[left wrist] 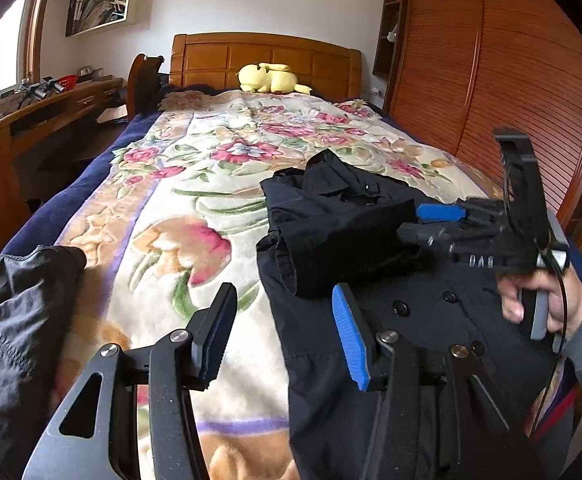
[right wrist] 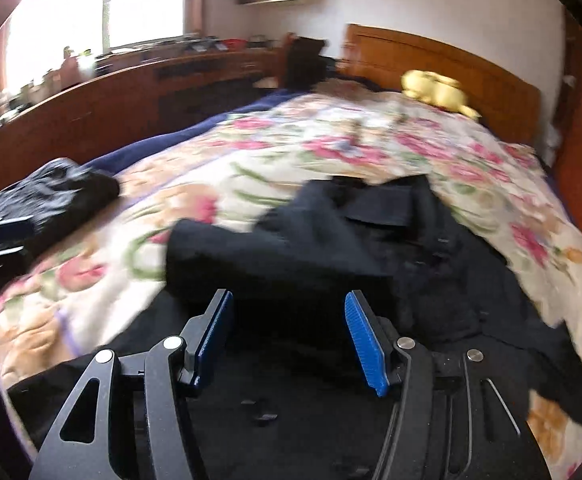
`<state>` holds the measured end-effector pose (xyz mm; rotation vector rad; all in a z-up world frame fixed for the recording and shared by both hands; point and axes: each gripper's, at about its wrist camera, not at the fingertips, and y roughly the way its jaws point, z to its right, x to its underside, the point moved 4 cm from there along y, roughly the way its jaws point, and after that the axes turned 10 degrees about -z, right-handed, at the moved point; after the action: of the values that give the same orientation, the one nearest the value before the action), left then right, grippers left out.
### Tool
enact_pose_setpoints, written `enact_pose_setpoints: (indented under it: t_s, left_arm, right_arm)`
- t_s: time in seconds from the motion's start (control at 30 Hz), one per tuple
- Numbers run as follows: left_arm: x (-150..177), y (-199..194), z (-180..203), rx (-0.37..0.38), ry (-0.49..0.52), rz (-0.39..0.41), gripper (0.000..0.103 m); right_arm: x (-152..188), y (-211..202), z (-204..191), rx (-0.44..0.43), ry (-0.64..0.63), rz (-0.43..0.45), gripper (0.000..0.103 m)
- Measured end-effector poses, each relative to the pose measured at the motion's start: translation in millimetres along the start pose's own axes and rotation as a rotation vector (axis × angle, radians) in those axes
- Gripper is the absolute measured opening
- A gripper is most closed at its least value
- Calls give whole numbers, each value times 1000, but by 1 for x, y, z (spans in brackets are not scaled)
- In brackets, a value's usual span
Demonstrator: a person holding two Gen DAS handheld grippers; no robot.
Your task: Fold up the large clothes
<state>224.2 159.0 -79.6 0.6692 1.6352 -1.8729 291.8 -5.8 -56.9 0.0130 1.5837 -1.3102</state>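
Note:
A dark navy buttoned coat [left wrist: 411, 320] lies on the right half of the bed, with one sleeve [left wrist: 343, 240] laid across its chest. My left gripper [left wrist: 283, 332] is open and empty, hovering over the coat's left edge. My right gripper [left wrist: 415, 224] reaches in from the right above the folded sleeve; in its own blurred view it [right wrist: 289, 336] is open and empty just above the coat [right wrist: 371, 248].
The bed has a floral blanket [left wrist: 211, 168] and a yellow plush toy [left wrist: 269, 78] by the headboard. Another dark garment [left wrist: 15, 320] lies at the left edge. A wooden desk [left wrist: 43, 112] stands left and a slatted wardrobe [left wrist: 491, 80] stands right.

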Motion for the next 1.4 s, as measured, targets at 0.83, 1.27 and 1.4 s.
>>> enact_pose_setpoints:
  t_s: [0.83,1.27,1.4]
  left_arm:
    - [-1,0,0,0,7,-4,51]
    - [-1,4,5,-1,18,-12,52]
    - [-1,5,6,0,20,-12,52]
  right_arm:
    - [-38,137,-18,-107,-2,-203,74]
    - [-39,131,-7,-130,16,-176,21]
    - [-40,102,-8,-112,-21,-68,12]
